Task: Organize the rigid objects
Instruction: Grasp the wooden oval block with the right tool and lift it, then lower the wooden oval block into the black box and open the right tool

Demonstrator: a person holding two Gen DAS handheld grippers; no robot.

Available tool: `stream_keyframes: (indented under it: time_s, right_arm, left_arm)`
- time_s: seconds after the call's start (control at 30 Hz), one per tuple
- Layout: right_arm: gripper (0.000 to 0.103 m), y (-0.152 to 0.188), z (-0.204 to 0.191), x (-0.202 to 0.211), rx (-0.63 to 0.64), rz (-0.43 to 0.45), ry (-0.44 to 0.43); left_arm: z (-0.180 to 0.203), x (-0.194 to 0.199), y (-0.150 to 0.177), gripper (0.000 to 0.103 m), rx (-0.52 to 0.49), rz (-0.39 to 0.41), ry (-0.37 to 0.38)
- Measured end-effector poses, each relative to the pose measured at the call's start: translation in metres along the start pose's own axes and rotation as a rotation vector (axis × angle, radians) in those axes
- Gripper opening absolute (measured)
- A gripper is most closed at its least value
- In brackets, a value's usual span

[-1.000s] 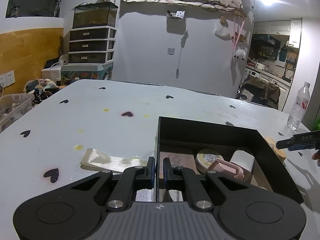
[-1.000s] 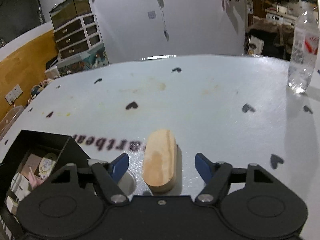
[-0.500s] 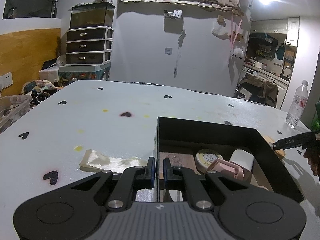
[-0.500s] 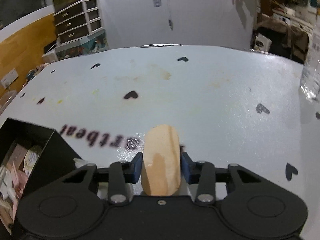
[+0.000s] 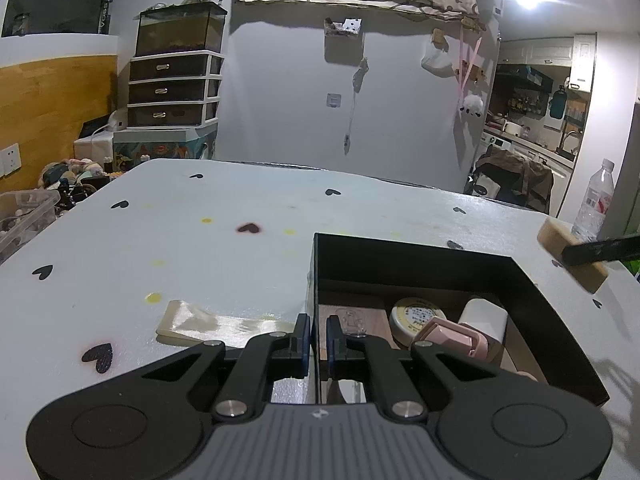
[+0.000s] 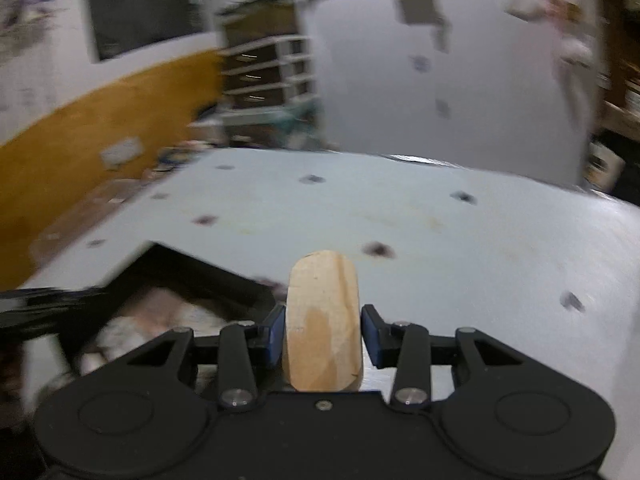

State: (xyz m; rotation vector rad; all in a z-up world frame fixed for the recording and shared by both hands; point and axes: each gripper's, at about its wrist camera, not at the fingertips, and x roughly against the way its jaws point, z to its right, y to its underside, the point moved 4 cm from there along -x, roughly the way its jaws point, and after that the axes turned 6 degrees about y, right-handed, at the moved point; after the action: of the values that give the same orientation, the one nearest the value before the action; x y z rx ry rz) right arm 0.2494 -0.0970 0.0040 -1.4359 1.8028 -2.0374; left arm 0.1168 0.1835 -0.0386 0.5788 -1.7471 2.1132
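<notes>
A black open box (image 5: 404, 254) stands on the white table and holds a round tin (image 5: 416, 314), a pink object (image 5: 456, 336) and a white block (image 5: 482, 316). My left gripper (image 5: 318, 338) is shut on the box's left wall. My right gripper (image 6: 323, 334) is shut on a rounded wooden block (image 6: 322, 320) and holds it in the air to the right of the box (image 6: 192, 276). The block also shows in the left wrist view (image 5: 570, 254), raised beyond the box's right wall. The right wrist view is blurred.
A flat translucent strip (image 5: 216, 322) lies on the table left of the box. A water bottle (image 5: 594, 202) stands at the far right edge. A clear bin (image 5: 24, 216) sits at the left. Drawers (image 5: 172, 92) stand behind the table.
My right gripper closed on the wooden block, lifted it off the table and swung it left toward the box. My left gripper stayed shut on the box wall.
</notes>
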Motion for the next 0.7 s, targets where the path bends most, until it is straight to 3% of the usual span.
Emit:
stream_keyframes:
  time_s: [0.13, 0.33, 0.47, 0.7]
  right_arm:
    - [0.041, -0.008, -0.041, 0.002, 0.114, -0.035, -0.159]
    - [0.041, 0.001, -0.095, -0.020, 0.244, -0.168, -0.371]
    - [0.041, 0.009, -0.116, -0.034, 0.293, -0.244, -0.431]
    - [0.042, 0.015, -0.124, -0.057, 0.248, -0.364, -0.455]
  left_arm:
    - [0.000, 0.000, 0.000, 0.008, 0.001, 0.000, 0.001]
    - [0.000, 0.000, 0.000, 0.008, 0.000, -0.001, 0.001]
    - [0.001, -0.001, 0.000, 0.008, -0.002, -0.004, 0.003]
    - [0.001, -0.001, 0.000, 0.008, -0.001, -0.006, 0.005]
